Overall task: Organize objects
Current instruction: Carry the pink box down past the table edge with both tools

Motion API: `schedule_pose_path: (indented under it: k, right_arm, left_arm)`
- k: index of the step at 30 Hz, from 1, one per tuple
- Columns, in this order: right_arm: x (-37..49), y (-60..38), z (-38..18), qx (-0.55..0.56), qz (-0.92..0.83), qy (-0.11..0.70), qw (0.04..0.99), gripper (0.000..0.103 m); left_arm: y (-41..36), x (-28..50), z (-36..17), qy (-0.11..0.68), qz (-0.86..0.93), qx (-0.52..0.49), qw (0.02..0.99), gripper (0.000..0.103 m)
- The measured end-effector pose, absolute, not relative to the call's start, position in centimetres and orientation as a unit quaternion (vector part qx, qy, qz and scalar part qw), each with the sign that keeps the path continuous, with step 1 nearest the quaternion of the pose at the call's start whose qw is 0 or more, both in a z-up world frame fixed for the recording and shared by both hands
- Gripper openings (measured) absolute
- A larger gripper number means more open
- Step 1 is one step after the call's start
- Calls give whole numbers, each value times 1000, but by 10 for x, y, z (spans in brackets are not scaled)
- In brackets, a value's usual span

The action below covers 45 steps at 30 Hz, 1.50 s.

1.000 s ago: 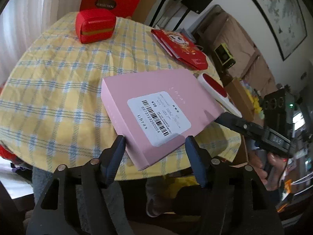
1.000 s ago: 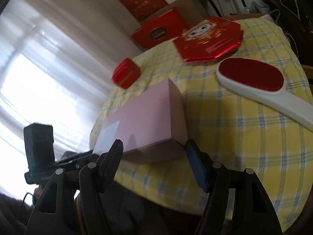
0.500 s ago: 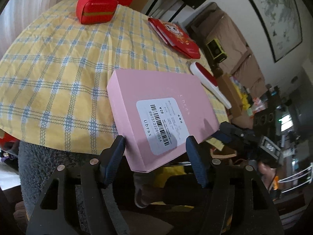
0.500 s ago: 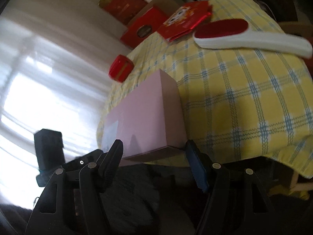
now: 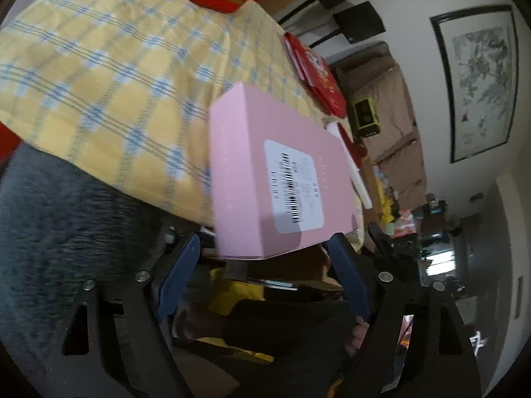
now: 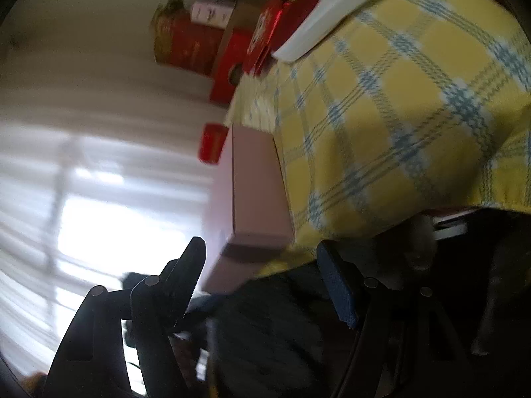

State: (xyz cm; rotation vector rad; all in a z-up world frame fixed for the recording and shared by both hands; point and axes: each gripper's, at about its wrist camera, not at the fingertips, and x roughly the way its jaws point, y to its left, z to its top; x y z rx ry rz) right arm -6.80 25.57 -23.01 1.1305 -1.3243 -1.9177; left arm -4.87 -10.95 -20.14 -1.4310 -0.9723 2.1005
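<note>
We are lowering the pink box off the table, left tongs just spread clear, right tongs wide; next, regrip.

Pink box tilts mid-frame over the tablecloth edge — the left gripper, just widened, flanks its lower corner without touching.
</note>
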Motion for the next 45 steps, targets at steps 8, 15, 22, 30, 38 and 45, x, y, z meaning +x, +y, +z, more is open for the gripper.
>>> schedule_pose_path:
  k: [8,15,22,30,38,45]
  right_arm:
    - [-74,254,-239,401,-693,-522,296,72]
    - [-81,244,-240,404,-688,-521,305,72]
    - [-84,239,-242,414,-688,-514,303,49]
    - [-73,238,-242,416,-685,-512,309,48]
    - [-68,250,-230,399,-738,-480,255,66]
    - [-78,249,-236,395,-728,-494,264,62]
  left_arm:
    - [-101,-65,-216,-379,745,-509,205,78]
    - [-93,-76,-224,-385,740,-512,207,78]
    - [-94,-68,-225,-377,738,-518,214,69]
    - [-99,-52,-222,-363,725,-541,223,69]
    - [-105,-43,-217,-350,726,-543,235,66]
    - [-95,-33,-203,-299,752,-539,234,66]
